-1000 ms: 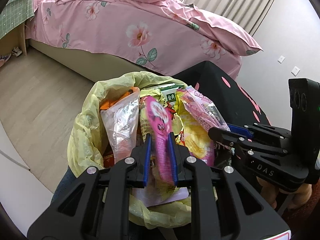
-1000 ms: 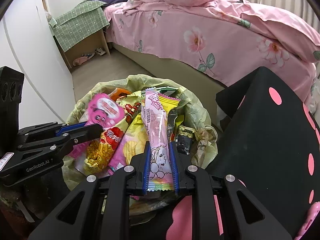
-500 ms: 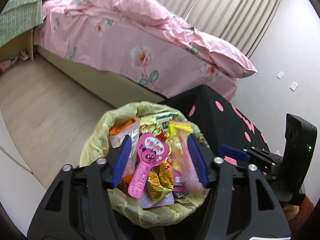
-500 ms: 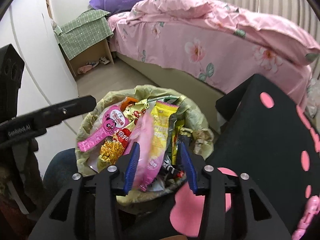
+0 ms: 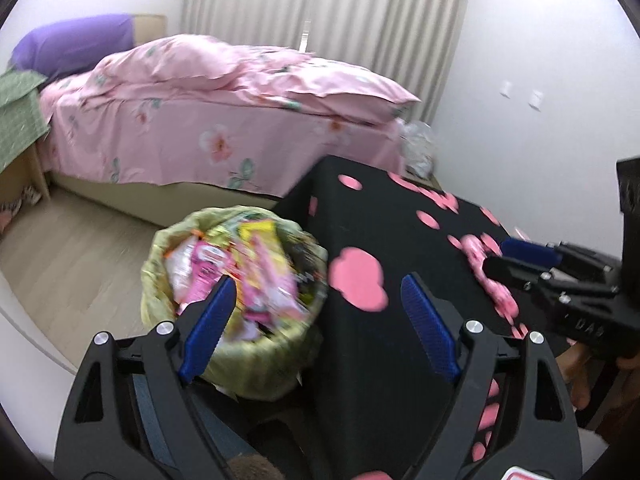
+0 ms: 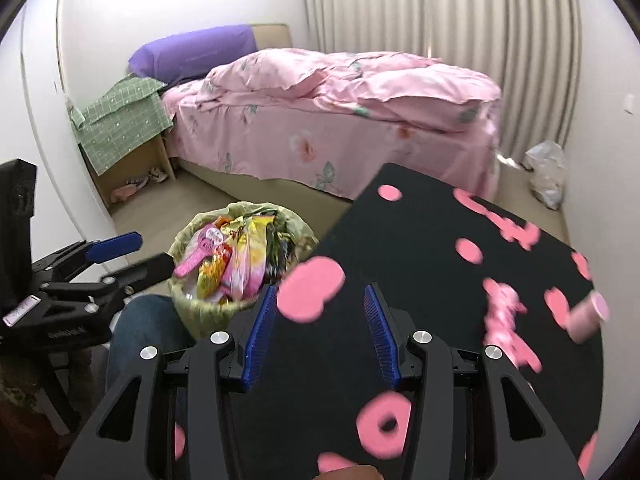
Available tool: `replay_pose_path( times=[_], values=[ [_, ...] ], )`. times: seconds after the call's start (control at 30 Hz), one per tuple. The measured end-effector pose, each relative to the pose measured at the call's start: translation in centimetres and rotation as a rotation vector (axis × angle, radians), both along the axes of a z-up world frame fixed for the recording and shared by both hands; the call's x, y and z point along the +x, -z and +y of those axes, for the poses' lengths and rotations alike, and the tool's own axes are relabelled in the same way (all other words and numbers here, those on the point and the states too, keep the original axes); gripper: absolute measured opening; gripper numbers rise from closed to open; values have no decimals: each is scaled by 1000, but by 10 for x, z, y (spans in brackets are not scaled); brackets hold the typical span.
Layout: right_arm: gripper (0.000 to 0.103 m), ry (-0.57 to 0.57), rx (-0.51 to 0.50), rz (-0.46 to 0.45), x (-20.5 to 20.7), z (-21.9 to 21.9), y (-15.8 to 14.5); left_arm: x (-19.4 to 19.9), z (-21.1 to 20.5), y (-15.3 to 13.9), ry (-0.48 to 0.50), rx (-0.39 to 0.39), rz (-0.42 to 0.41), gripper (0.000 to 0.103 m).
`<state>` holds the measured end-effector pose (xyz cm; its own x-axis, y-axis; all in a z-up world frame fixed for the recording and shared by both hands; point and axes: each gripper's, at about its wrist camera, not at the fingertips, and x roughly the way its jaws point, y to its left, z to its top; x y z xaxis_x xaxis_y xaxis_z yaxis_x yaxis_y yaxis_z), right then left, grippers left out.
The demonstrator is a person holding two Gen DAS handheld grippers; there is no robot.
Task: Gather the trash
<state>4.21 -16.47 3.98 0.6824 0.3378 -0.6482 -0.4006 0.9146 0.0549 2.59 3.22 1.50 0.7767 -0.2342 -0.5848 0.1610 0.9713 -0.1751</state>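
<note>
Both grippers have let go since a second ago: each was then clamped on a snack wrapper over the bin, and now both wrappers lie with the rest of the trash while the cameras look from higher up and further back. The left gripper [image 5: 318,310] has its jaws opening, already spread wide, with nothing between the blue pads; the bin's edge shows behind its left finger and the tablecloth behind its right. The right gripper [image 6: 320,326] stands partly open and empty over the black tablecloth [image 6: 420,240] with pink shapes.

The bin [image 5: 256,356], lined with a yellow-green bag, sits on the floor just beside the table, between it and the pink bed [image 5: 224,120]. It is heaped to the rim with wrappers [image 6: 236,264], some standing above the edge.

Judging by this, the drop-off step is finished and both hands are swinging toward the table for the next piece. On the tablecloth to the right of the right gripper lie a blurred pink wrapper [image 6: 504,312] and a pink tube-like item [image 6: 588,316] near the table's edge; they are hard to pick out from the pink print. The next move calls for settling over one of these, jaws astride it, and closing low against the cloth without pinching the fabric
</note>
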Motion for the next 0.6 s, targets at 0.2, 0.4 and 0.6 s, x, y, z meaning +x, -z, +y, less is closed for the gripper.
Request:
replay_pose_path(
  times=[0.2, 0.4, 0.6],
  values=[
    [43, 82, 8, -56, -59, -33, -1, -38, -34, -6, 13, 78, -3, 80],
    [43, 152, 3, -63, -90, -44, 7, -61, -49, -9, -7, 146, 0, 80],
    [43, 218, 39, -55, -107, -53, 13, -72, -53, -14, -14, 166, -16, 80]
  ],
)
